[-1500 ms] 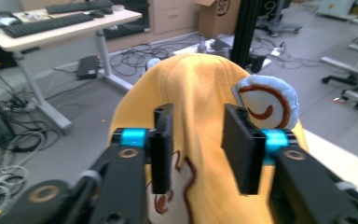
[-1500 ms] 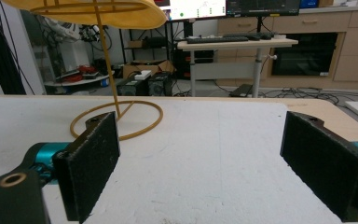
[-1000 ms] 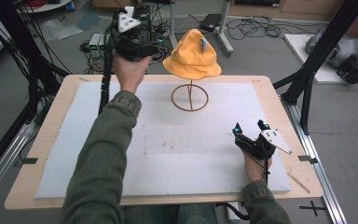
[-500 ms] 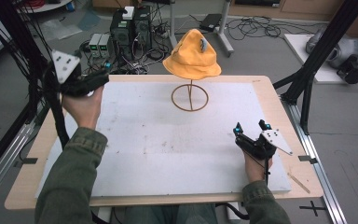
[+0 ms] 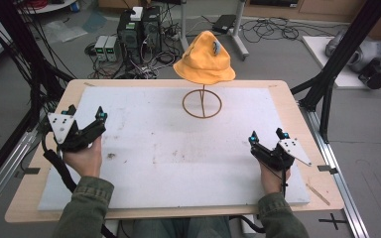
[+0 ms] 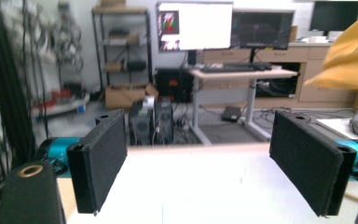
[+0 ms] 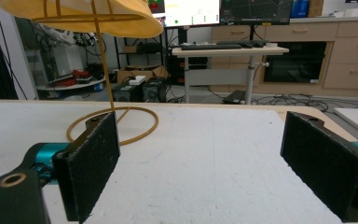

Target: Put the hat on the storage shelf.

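Resting on its wire stand [image 5: 202, 103], the yellow hat [image 5: 204, 60] sits untouched (each hand-held gripper gapes, empty).

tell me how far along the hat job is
Looks done: the yellow hat sits on top of its wire stand at the far side of the table. In hand: nothing. The left hand-held gripper and right hand-held gripper both rest open near the front corners, apart from the hat. Left: apparently nothing, unless the hat needs straightening.
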Motion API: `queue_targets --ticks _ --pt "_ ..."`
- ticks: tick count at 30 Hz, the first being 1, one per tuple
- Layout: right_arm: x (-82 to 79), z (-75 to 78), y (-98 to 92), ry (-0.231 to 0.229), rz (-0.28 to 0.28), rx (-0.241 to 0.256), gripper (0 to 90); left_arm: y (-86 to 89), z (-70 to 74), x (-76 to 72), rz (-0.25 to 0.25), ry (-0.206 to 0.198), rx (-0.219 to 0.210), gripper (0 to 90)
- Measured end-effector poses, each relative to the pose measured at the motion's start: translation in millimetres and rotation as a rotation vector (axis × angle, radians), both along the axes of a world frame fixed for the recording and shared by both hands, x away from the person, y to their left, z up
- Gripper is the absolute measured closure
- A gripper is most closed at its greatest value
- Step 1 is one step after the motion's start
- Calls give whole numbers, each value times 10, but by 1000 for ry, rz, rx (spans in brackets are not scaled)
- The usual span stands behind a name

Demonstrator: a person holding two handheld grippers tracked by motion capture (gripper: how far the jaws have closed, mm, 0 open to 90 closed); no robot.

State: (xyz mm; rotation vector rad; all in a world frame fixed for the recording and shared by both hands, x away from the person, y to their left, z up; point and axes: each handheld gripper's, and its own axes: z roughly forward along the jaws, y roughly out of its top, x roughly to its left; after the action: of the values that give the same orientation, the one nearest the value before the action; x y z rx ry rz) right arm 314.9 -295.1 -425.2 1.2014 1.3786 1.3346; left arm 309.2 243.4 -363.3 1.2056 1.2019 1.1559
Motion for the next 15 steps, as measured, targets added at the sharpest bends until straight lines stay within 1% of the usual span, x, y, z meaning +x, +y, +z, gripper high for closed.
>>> queue_targets --ticks 1,3,4,5,8,9,10,11,15 --pt "1 -5 -5 0 1 -1 115 18 -71 -19 10 9 -13 192" --pt "0 -7 -5 3 0 2 115 48 -195 -52 18 21 -24 192" --pt "4 -15 -10 2 -2 -2 115 60 -260 -69 18 35 -21 192" --pt "4 -15 -10 2 -2 -2 115 66 -297 -80 16 39 -16 192" --pt "4 -28 -5 6 -5 -6 115 85 -430 -131 33 51 1 192" --pt "3 -27 0 4 -7 -7 115 85 -430 -131 33 51 1 192" --pt "2 -26 -3 -5 -6 -20 115 91 -448 -135 37 53 1 192" --pt "-7 -24 9 1 -6 -12 115 101 -461 -139 40 55 1 192" --pt "-12 -21 14 -8 -6 -20 115 136 -478 -150 40 57 1 192"
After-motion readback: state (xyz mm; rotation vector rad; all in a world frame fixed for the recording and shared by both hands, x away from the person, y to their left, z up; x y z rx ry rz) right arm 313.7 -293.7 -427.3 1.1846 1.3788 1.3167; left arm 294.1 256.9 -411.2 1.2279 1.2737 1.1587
